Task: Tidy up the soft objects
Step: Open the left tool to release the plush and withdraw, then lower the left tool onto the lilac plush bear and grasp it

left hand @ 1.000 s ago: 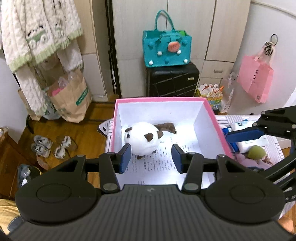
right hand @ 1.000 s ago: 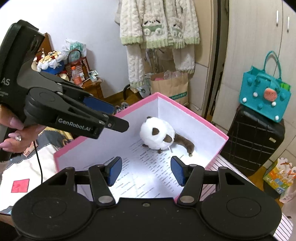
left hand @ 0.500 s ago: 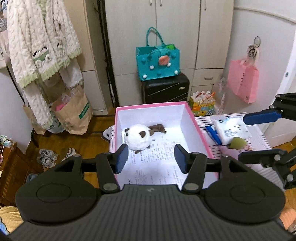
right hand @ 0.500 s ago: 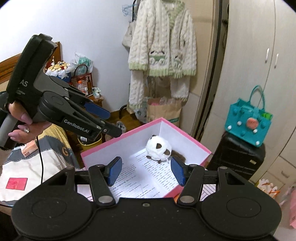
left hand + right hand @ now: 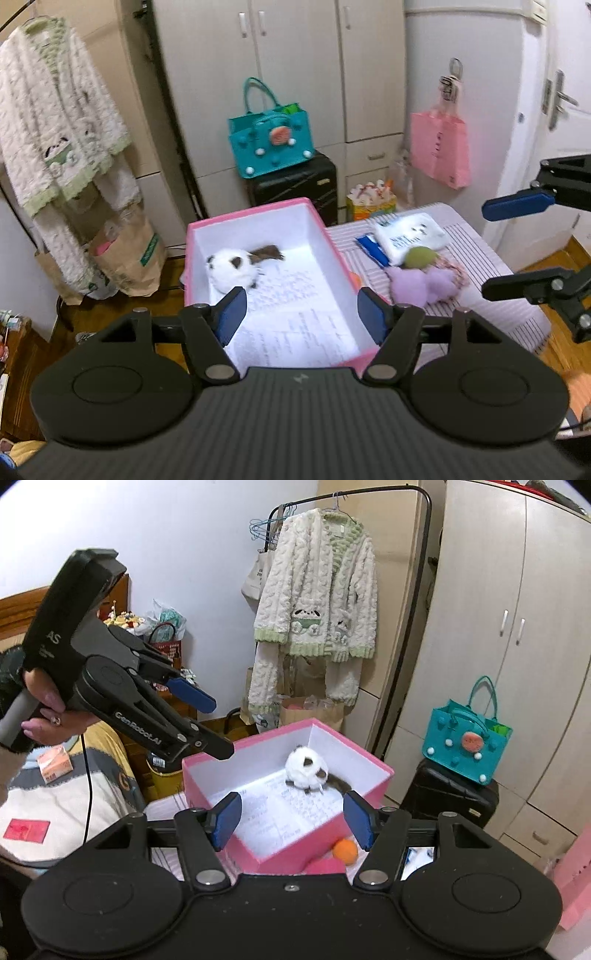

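Both grippers are up above the pink box, and both are empty. The left gripper has its jaws opening, blue pads spread with nothing between them but the view down into the box. The right gripper has its jaws opening too, pads apart, gripping nothing; in the left wrist view it pokes in from the right edge, well above the striped table. The box stands open on that table, white inside, with a printed sheet lining its floor. Down in the far left corner of it lies 1 white plush toy with dark patches, its brown tail trailing toward the back wall; it rests on the sheet, clear of both grippers. Outside the box, on the table to its right, a purple plush lies beside a green ball, which touches a white packet; a blue packet lies just left of them. From the right wrist view, an orange ball sits on the table just outside the box's near corner. A hand grips the left gripper's handle over on the left. Behind it all, a teal bag rests on a black suitcase, a pink bag hangs on the wall, and a white knit cardigan hangs on a rack.
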Demonstrator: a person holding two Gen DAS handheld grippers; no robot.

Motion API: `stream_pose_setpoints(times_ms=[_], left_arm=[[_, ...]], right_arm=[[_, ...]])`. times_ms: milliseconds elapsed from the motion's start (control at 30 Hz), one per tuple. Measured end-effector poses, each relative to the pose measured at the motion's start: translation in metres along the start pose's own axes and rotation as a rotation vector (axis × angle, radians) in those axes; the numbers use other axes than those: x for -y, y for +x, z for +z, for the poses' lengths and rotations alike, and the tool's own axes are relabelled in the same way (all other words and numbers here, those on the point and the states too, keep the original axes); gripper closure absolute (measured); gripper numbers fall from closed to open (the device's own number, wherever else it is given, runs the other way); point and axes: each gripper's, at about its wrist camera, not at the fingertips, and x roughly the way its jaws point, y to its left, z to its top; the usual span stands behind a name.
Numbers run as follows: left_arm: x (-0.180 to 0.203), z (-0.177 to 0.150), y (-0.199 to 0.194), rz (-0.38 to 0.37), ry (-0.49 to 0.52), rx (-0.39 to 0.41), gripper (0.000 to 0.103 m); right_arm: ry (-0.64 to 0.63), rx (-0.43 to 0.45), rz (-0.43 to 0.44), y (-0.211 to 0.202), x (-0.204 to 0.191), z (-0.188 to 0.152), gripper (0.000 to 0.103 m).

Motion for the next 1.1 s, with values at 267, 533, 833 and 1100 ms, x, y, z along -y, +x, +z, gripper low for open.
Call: stream_pose_setpoints(times_ms=[267, 533, 833, 1100], left_arm=[[0.044, -0.025, 0.007, -0.062, 0.059, -0.031, 0.032], [0.080, -0.042, 0.026, -0.143, 0.040, -0.025, 0.031], [0.121, -0.051, 0.062, -0.179, 0.011, 0.041, 0.023], [0.142, -0.055, 0.113, -0.226, -0.077, 0.072, 0.016]], right_arm=[[0.039, -0.010, -0.021, -0.018, -0.005, -0.048, 0.034], [0.097, -0.057, -0.058, -0.022, 0.006, -0.091, 0.031], [0.179, -0.049, -0.083, -0.007, 0.037, -0.142, 0.026], [0.137, -0.023, -0.084, 0.032, 0.055, -0.177, 0.023]])
